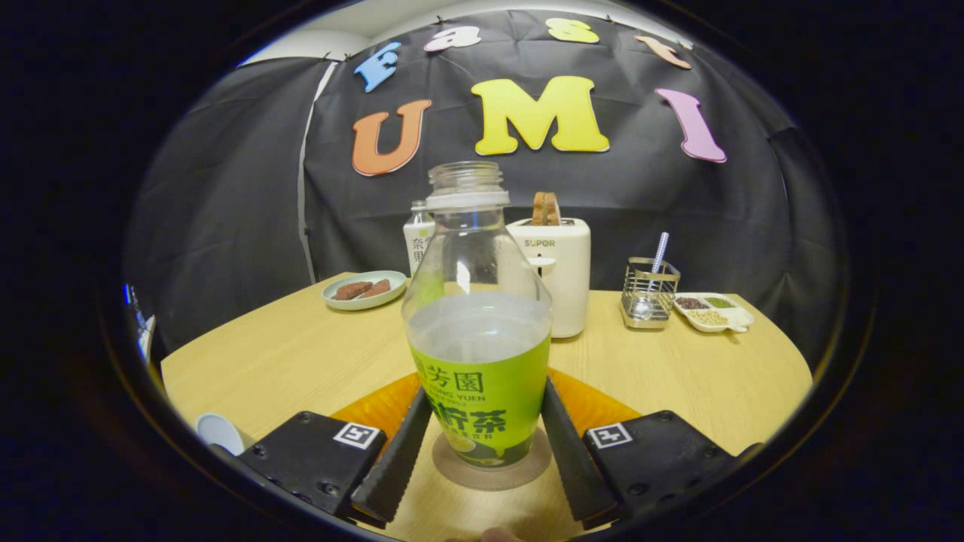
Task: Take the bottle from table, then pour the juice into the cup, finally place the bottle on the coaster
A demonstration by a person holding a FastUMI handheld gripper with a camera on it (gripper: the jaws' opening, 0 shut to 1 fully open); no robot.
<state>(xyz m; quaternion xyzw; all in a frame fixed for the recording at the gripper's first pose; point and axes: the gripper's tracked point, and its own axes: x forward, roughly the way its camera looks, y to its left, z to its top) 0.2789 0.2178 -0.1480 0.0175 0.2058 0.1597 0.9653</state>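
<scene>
Tongs [482,452] flank the bottle [477,324], one finger along each side of its green label, low down near the base. Whether both fingers actually press on the plastic or have just let go I cannot tell; they lie very close to it, perhaps touching, perhaps a sliver apart.

Taking the bottle as the landmark: it stands upright, uncapped, about half full of a cloudy drink, and its base rests on a round brownish coaster [491,468] that shows as a ring around the foot. Under and around the coaster lies an orange mat [595,403] on the wooden tabletop [286,361]. Down to the left of the bottle, near the left finger's mount, a pale rounded rim [218,433] peeks in; it may be the cup, but too little shows to be sure, and nothing of its contents can be seen.

Behind the bottle stand a white toaster [561,275] with bread in its slot and a small carton [418,241]. Back left of the bottle sits a plate [365,290] with brown pieces; back right, a wire holder [649,293] and a divided dish [712,310].

My judgement is that the task is at its end or very near it: the bottle already sits on the coaster, and the lowered liquid level fits a pour having been made, though the cup cannot confirm that. What seems left is only to free the bottle and draw the tongs back without tipping it.
</scene>
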